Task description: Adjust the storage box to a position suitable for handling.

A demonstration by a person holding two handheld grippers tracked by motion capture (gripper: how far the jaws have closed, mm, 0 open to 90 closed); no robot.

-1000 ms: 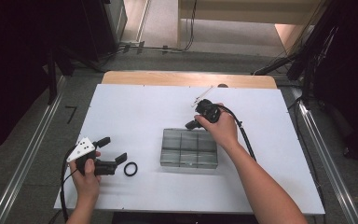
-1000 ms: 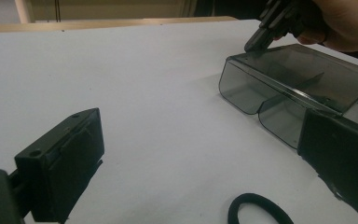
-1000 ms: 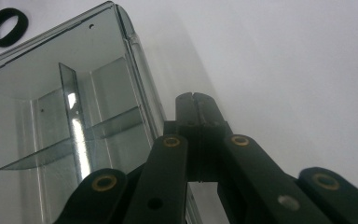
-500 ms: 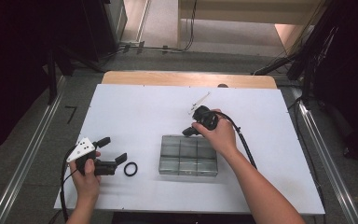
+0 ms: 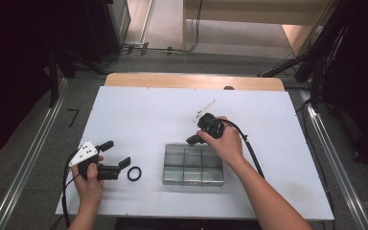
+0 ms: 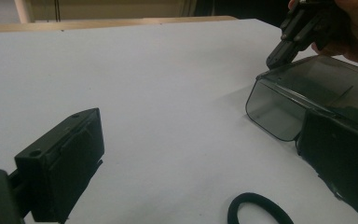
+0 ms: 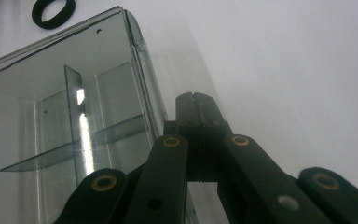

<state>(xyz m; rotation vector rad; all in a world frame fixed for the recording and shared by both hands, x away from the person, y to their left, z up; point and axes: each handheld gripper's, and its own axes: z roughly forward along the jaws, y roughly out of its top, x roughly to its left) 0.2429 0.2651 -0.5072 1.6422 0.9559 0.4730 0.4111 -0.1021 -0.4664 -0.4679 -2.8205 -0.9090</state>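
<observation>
movement is all on the right side: over the last second the right gripper (image 5: 195, 139) has come down and toward the person, from above the far edge of the clear box (image 5: 192, 165) to its far-left corner, where its tip now sits at or just outside the rim. in the right gripper view its two black jaws are pressed flat together with nothing between them, so it looks set to push or steady the box rather than pick anything up; whether it actually touches the wall i cannot tell.

the left gripper (image 5: 118, 154) has not stirred. it rests low on the white table (image 5: 139, 110), jaws wide apart and empty, with the black ring (image 5: 134, 173) lying just beside its nearer jaw, between it and the box. my guess is the ring goes into a compartment next, once the box is held.

the box is smoky transparent plastic, shallow and rectangular, with rounded corners and thin dividers making six cells, all seemingly empty. the ring is matte, dark and rubbery-looking, a plain closed loop. the tabletop is smooth and white, with a wooden edge at the far side.
</observation>
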